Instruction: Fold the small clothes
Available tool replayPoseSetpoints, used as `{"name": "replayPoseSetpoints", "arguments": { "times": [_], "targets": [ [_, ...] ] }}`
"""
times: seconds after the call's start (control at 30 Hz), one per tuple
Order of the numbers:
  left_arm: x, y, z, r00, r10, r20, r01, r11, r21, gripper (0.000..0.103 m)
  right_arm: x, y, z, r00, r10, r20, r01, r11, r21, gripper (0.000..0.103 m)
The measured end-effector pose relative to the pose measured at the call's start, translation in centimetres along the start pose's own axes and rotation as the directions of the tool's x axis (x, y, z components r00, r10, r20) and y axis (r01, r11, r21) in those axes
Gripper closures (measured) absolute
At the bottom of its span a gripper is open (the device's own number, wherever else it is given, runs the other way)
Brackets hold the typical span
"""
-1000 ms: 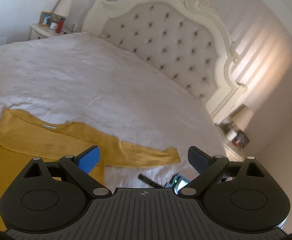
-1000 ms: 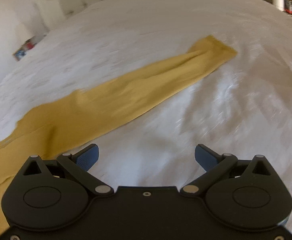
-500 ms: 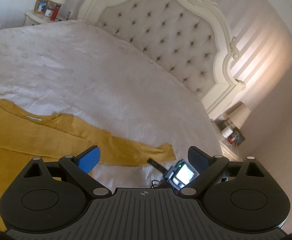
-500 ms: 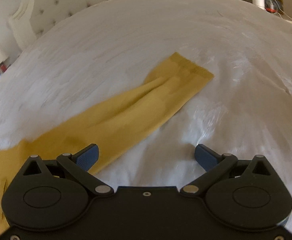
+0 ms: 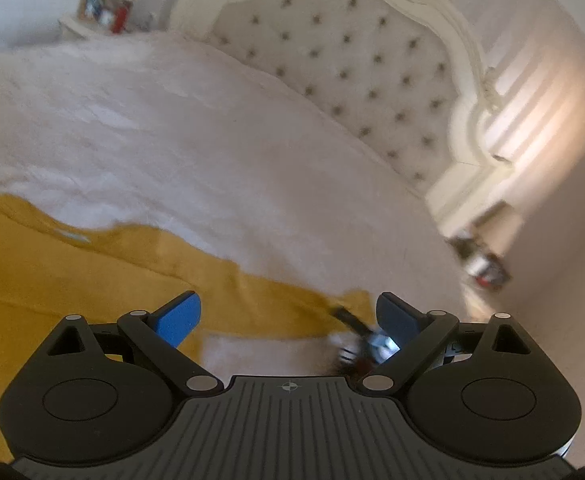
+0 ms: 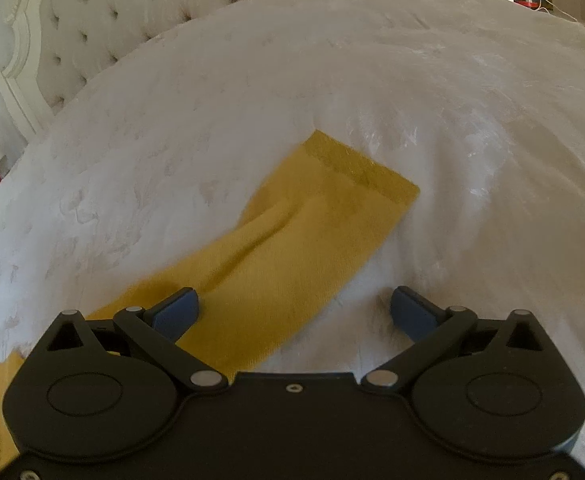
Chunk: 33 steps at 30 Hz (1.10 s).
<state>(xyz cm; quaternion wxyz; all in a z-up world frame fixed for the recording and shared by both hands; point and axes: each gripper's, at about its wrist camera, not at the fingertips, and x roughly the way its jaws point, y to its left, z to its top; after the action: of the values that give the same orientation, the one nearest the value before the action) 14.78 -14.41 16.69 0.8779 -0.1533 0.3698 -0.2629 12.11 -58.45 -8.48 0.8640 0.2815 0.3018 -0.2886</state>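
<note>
Right gripper (image 6: 294,310) jaws apart over yellow sleeve (image 6: 292,240); cuff edge at 1 o'clock, bare white bedspread (image 6: 452,120) beyond. Left gripper (image 5: 288,318) jaws apart, empty.

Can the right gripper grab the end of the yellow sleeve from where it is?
Probably yes. The right gripper is open, and the mustard-yellow knitted sleeve lies flat on the white bedspread, running between its fingers. Nothing covers the ribbed cuff just ahead.

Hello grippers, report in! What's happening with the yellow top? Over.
Left gripper open, right gripper open, both empty. Yellow top flat on white bed, sleeve stretched out, unfolded. Nothing blocking.
</note>
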Motion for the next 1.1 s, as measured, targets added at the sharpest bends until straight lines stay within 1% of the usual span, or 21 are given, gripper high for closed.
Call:
{"name": "replayPoseSetpoints", "arguments": {
  "times": [0.03, 0.07, 0.1, 0.13, 0.17, 0.2, 0.23, 0.3, 0.4, 0.5, 0.6, 0.7, 0.77, 0.83, 0.87, 0.9, 0.93, 0.97, 1.0, 1.07, 1.1],
  "targets": [
    [0.3, 0.5, -0.2, 0.999, 0.044, 0.017, -0.044, 0.999, 0.025, 0.007, 0.1, 0.1, 0.1, 1.000, 0.002, 0.001, -0.002, 1.000, -0.001, 0.003],
    [0.7, 1.1, -0.5, 0.996, 0.086, 0.034, -0.088, 0.995, 0.052, 0.007, 0.4, 0.0, 0.3, 1.000, -0.001, 0.000, 0.001, 1.000, -0.007, 0.014],
    [1.2, 2.0, -0.9, 0.990, 0.130, 0.051, -0.134, 0.987, 0.087, 0.007, 0.3, 0.2, 0.4, 1.000, -0.010, -0.001, 0.010, 1.000, -0.020, 0.029],
    [1.8, 2.8, -1.2, 0.983, 0.172, 0.064, -0.179, 0.977, 0.115, 0.008, 0.2, 0.3, 0.6, 1.000, -0.022, -0.004, 0.022, 0.999, -0.035, 0.036],
    [2.3, 4.0, -1.6, 0.972, 0.223, 0.077, -0.232, 0.963, 0.139, 0.008, -0.2, 0.3, 0.6, 1.000, -0.018, -0.006, 0.018, 0.999, -0.045, 0.051],
    [2.8, 5.1, -1.9, 0.959, 0.270, 0.086, -0.280, 0.948, 0.153, 0.008, -0.4, 0.3, 0.8, 1.000, 0.013, -0.014, -0.013, 0.999, -0.042, 0.078],
    [3.2, 6.1, -2.2, 0.948, 0.303, 0.094, -0.315, 0.935, 0.163, 0.009, -0.5, 0.2, 1.1, 0.998, 0.049, -0.028, -0.049, 0.998, -0.024, 0.082],
    [3.9, 8.6, -2.9, 0.925, 0.366, 0.100, -0.378, 0.907, 0.184, 0.009, -1.5, 0.4, 1.5, 0.999, 0.050, -0.023, -0.050, 0.999, -0.014, 0.083],
    [4.4, 12.0, -3.3, 0.909, 0.411, 0.073, -0.417, 0.890, 0.187, 0.017, -3.9, 2.3, 2.0, 0.999, 0.048, 0.007, -0.047, 0.994, -0.102, 0.086],
    [4.1, 15.0, -3.6, 0.907, 0.420, 0.035, -0.419, 0.891, 0.174, 0.017, -6.9, 5.1, 2.5, 0.996, 0.086, 0.020, -0.081, 0.981, -0.176, 0.086],
    [3.4, 17.2, -3.9, 0.905, 0.425, 0.023, -0.423, 0.894, 0.147, 0.017, -10.1, 9.2, 2.6, 0.989, 0.145, 0.028, -0.132, 0.953, -0.273, 0.086],
    [2.5, 19.3, -4.3, 0.901, 0.434, 0.018, -0.432, 0.892, 0.134, 0.017, -13.2, 13.8, 2.0, 0.973, 0.230, 0.011, -0.212, 0.913, -0.349, 0.086],
    [1.7, 20.6, -4.6, 0.900, 0.435, 0.017, -0.433, 0.892, 0.125, 0.016, -14.5, 15.6, 1.5, 0.960, 0.279, -0.006, -0.264, 0.902, -0.342, 0.085],
    [1.3, 21.6, -4.8, 0.900, 0.435, 0.017, -0.434, 0.895, 0.102, 0.015, -14.6, 16.3, 0.7, 0.956, 0.291, -0.029, -0.285, 0.904, -0.318, 0.078],
    [1.0, 21.9, -4.8, 0.903, 0.430, 0.020, -0.430, 0.898, 0.091, 0.015, -14.2, 16.2, 0.2, 0.960, 0.277, -0.040, -0.276, 0.909, -0.312, 0.066],
    [0.9, 22.3, -4.8, 0.907, 0.420, 0.027, -0.421, 0.903, 0.087, 0.011, -13.7, 15.9, -0.2, 0.965, 0.258, -0.053, -0.262, 0.915, -0.306, 0.052],
    [0.9, 22.7, -4.7, 0.911, 0.411, 0.034, -0.412, 0.907, 0.089, 0.005, -13.1, 15.4, -0.9, 0.968, 0.242, -0.073, -0.252, 0.921, -0.297, 0.047],
    [0.9, 23.0, -4.7, 0.914, 0.405, 0.041, -0.407, 0.909, 0.092, 0.005, -12.4, 14.8, -1.2, 0.969, 0.230, -0.090, -0.247, 0.926, -0.286, 0.038],
    [1.0, 23.1, -4.7, 0.916, 0.399, 0.046, -0.402, 0.911, 0.098, 0.005, -11.8, 14.0, -1.8, 0.972, 0.213, -0.103, -0.233, 0.933, -0.275, 0.035],
    [1.8, 23.6, -4.7, 0.925, 0.377, 0.040, -0.380, 0.919, 0.105, 0.000, -10.6, 12.6, -2.5, 0.979, 0.165, -0.121, -0.192, 0.945, -0.264, 0.033],
    [2.1, 23.8, -4.8, 0.931, 0.365, 0.035, -0.366, 0.924, 0.107, 0.000, -9.9, 11.6, -2.8, 0.981, 0.143, -0.129, -0.172, 0.951, -0.255, 0.025]
  ]
}}
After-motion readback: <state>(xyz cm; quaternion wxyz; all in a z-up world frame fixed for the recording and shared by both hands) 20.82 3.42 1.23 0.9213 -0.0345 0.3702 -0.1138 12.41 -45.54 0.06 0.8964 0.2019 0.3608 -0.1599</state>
